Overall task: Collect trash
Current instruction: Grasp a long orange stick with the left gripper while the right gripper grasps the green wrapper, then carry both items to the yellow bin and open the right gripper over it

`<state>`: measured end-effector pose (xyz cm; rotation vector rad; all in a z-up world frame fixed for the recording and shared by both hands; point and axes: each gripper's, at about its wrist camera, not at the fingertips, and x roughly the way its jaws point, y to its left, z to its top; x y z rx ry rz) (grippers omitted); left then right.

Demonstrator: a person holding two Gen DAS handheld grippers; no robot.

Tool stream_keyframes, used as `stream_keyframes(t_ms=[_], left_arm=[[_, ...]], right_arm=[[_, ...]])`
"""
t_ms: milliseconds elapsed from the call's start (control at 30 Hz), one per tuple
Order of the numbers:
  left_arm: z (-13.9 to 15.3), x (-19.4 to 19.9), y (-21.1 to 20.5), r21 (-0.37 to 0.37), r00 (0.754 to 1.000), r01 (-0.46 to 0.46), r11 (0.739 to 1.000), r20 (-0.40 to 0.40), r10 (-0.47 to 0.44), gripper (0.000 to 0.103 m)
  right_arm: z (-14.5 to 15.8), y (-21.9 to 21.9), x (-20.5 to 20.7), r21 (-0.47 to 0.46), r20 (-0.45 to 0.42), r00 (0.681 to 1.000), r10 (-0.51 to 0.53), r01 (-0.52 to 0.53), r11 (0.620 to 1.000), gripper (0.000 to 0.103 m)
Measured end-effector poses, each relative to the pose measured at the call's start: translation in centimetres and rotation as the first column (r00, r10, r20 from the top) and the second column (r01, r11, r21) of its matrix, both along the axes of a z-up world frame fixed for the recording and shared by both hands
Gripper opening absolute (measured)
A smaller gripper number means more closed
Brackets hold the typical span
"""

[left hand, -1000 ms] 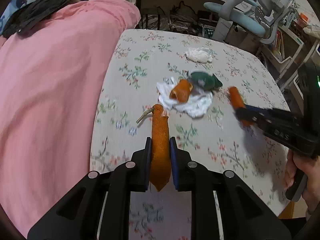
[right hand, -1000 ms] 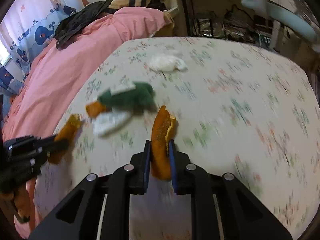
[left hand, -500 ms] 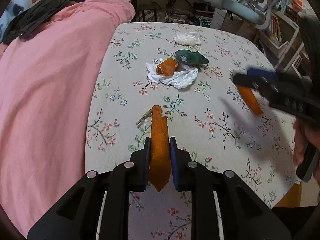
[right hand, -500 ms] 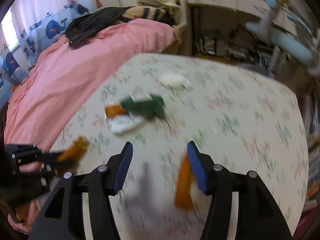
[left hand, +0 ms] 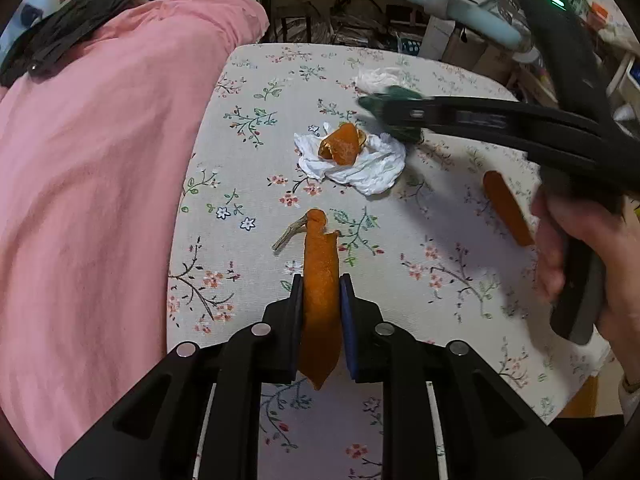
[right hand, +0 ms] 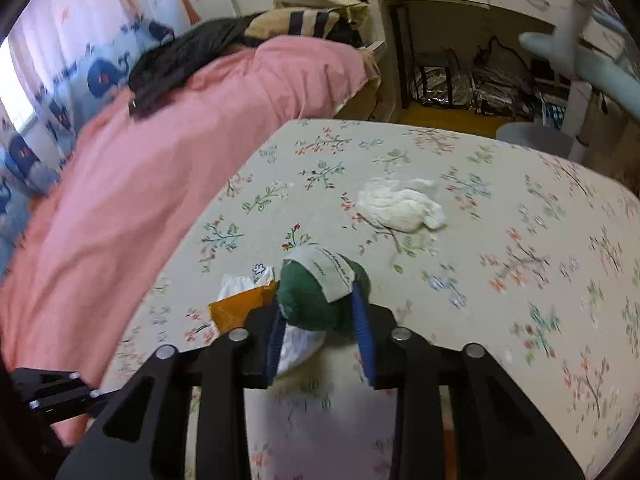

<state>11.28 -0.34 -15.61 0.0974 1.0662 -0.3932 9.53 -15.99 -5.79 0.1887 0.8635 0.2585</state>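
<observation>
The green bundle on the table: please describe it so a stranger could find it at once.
On the floral table beside the pink bed, look behind the flat white tissue carrying an orange peel. The green bundle lies there, the only dark green thing, with a pale paper label.

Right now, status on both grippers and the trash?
Left gripper shut on orange peel strip. Right gripper closing around green wrapper. Tissues, more peel on table.
</observation>
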Motion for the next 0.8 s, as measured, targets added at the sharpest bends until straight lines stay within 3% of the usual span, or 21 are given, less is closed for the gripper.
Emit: stream_keyframes(t_ms=[300,467,800], left_arm=[[2.1,-3.4,1.2,-0.132,1.000,-0.026,0.991,0.013,0.028,0.015],[3.7,-7.0,1.2,-0.148,0.998,-0.015,0.989,0.053,0.023,0.015],[5.6,-14.7,1.4,-0.146,0.993,0.001,0.989,0.115,0.016,0.015]], right_arm=[[2.2,-1.7,-10.2,0.144,0.040,0.999,0.021,-0.027,0.989,0.031],[1.8,-2.2,-16.0,0.192,0.040,0.999,0.012,-0.019,0.981,0.031],[1.5,-1.9,-22.5,0.275,0.032,0.999,-0.007,-0.002,0.961,0.031]])
